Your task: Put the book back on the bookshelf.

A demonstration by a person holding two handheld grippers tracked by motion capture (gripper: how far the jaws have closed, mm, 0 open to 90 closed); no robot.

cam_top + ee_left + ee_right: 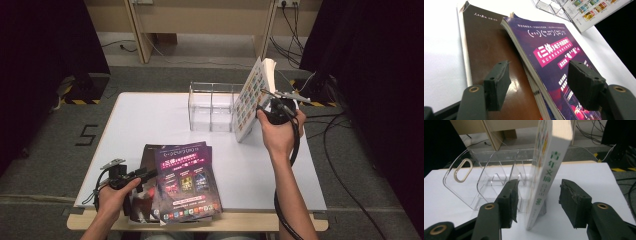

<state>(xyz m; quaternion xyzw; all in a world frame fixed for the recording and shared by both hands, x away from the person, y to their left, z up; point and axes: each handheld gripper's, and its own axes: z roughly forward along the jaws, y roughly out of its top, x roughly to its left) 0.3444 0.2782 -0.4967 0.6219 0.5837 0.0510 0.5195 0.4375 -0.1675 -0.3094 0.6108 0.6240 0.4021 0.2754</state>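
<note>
A white book with a colourful tiled cover point(250, 102) stands on its edge, tilted, against the right end of a clear acrylic rack point(211, 107). My right gripper point(265, 107) is at its spine. In the right gripper view the spine point(547, 165) stands between the open jaws of my right gripper point(537, 202), with a gap on each side. At the front left, a purple book point(187, 180) lies on top of a brown one point(146, 152). My left gripper point(150, 172) is open at their left edge. Its jaws point(539, 80) straddle the purple book's edge point(549, 50) above the brown cover point(486, 45).
The white table point(150, 120) has a wooden strip along its front. The rack point(486, 182) has several upright clear dividers and a handle slot at one end. Cables point(345, 135) run over the floor to the right; dark curtains hang on both sides.
</note>
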